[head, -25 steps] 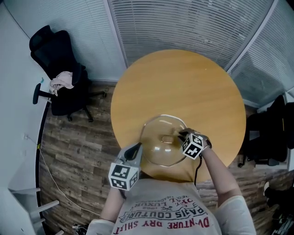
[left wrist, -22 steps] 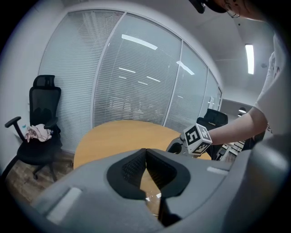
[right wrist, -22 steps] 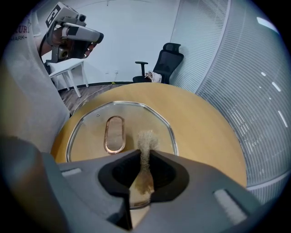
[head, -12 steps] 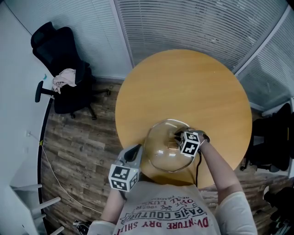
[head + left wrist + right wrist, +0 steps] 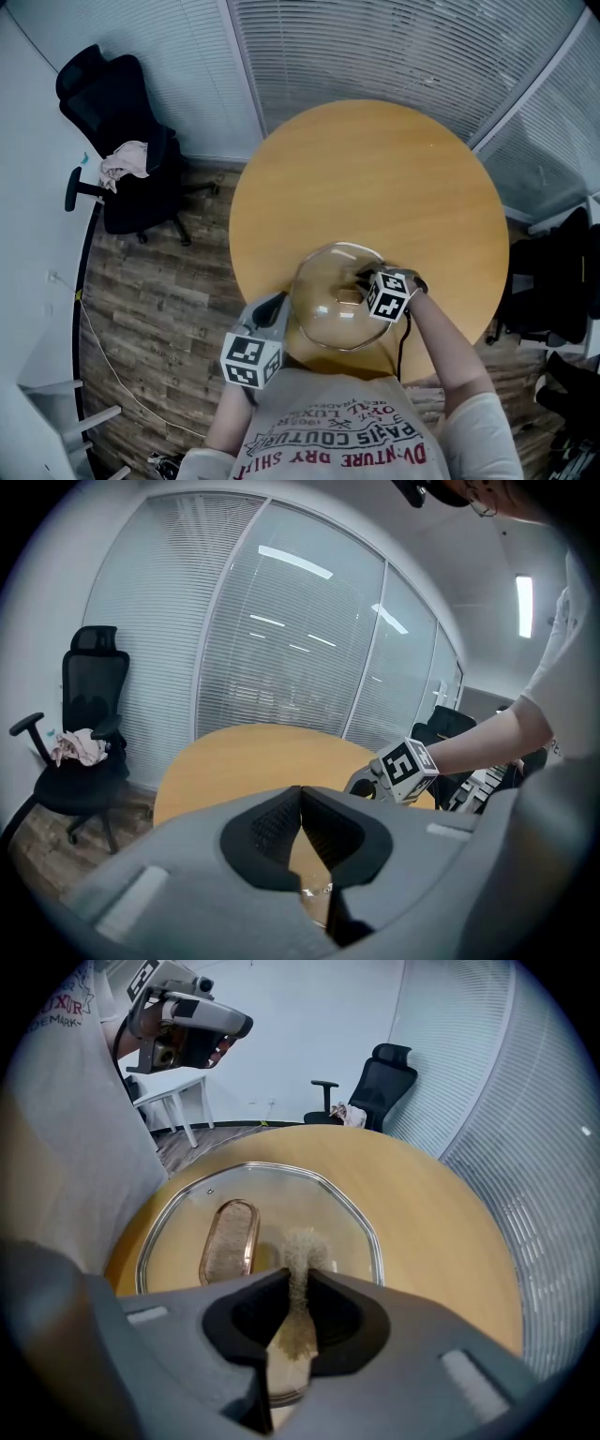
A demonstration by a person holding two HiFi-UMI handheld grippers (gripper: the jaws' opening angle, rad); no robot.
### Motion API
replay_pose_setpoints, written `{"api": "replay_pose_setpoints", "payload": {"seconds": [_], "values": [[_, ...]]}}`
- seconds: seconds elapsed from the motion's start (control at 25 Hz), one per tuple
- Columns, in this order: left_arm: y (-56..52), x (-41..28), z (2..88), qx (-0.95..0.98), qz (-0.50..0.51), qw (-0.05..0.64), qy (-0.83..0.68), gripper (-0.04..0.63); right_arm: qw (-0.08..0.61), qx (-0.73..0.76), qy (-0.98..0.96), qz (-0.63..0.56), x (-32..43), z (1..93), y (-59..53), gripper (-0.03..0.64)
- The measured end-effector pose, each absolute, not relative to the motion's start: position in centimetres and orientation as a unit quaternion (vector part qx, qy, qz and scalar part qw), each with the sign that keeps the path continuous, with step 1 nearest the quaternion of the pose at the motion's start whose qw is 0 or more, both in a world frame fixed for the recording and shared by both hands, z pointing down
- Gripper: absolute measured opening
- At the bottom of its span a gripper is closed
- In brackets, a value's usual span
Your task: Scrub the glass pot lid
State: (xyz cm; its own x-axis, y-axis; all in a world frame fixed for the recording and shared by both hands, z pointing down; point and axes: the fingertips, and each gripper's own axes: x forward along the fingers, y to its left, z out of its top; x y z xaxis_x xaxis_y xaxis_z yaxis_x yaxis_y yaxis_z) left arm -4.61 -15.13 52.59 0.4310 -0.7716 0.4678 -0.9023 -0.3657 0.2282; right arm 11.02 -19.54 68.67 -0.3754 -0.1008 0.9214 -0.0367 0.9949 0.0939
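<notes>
Slatted blinds [image 5: 375,47] back a round wooden table [image 5: 375,178], with an office chair [image 5: 131,141] at left. The left gripper [image 5: 275,307] is closed and empty beside the glass pot lid [image 5: 323,314]. The lid lies flat at the near edge, its oblong handle [image 5: 230,1239] uppermost and running along the right gripper [image 5: 300,1277], which clamps a tan scrubber [image 5: 302,1251].

Right gripper [image 5: 298,1283] pinches brush [image 5: 302,1244] on lid [image 5: 281,1190]

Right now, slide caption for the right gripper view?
Right gripper shut on a scrubber, tuft over the glass pot lid on the table.
</notes>
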Motion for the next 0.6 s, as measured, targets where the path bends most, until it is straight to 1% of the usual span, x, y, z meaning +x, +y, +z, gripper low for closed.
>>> {"api": "replay_pose_setpoints", "payload": {"seconds": [0.24, 0.6], "values": [[-15.1, -4.4, 52.1, 0.82, 0.139, 0.223, -0.508, 0.008, 0.552, 0.082, -0.83, -0.02, 12.6, 68.8, -19.1, 0.058], [-14.4, -3.4, 51.2, 0.833, 0.133, 0.214, -0.492, 0.008, 0.564, 0.144, -0.813, 0.006, 15.1, 69.0, -17.0, 0.058]]}}
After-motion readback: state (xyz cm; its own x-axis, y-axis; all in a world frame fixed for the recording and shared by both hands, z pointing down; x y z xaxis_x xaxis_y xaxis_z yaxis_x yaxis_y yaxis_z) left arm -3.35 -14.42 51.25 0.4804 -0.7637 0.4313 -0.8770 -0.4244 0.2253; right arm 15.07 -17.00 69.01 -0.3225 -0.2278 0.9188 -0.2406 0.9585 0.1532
